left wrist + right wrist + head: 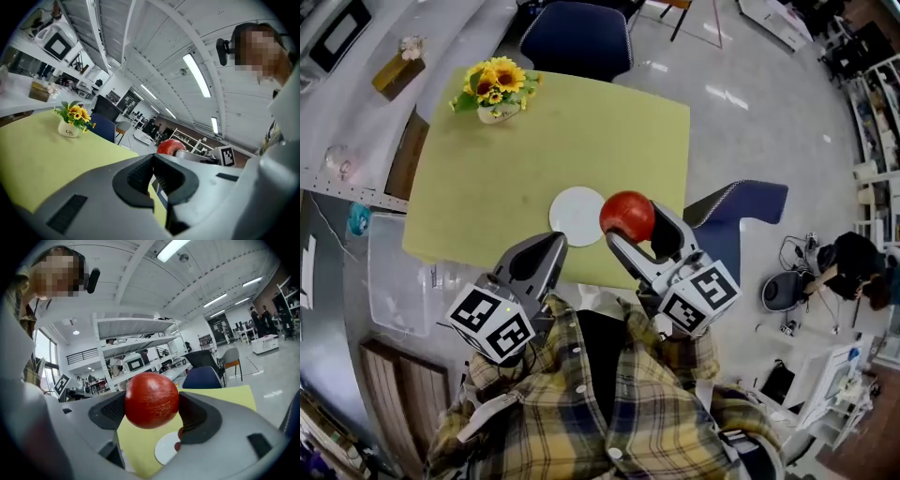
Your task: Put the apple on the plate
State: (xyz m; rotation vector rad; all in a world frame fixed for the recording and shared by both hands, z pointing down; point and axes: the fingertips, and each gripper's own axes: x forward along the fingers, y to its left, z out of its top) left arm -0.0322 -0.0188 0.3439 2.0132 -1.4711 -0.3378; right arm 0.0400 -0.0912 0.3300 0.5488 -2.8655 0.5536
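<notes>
A red apple (627,216) (151,400) is clamped between the jaws of my right gripper (632,223) (152,408), held in the air just right of the white plate (577,216) (167,448). The apple (171,146) also peeks over the left gripper's body in the left gripper view. The plate lies bare on the yellow-green table (544,159) near its front edge. My left gripper (551,247) (153,180) hovers at the table's front edge, below and left of the plate, jaws closed together with nothing between them.
A small white pot of sunflowers (495,92) (71,121) stands at the table's far left corner. A dark blue chair (577,39) sits behind the table and another (733,214) at its right side. A clear plastic bin (392,277) rests on the floor to the left.
</notes>
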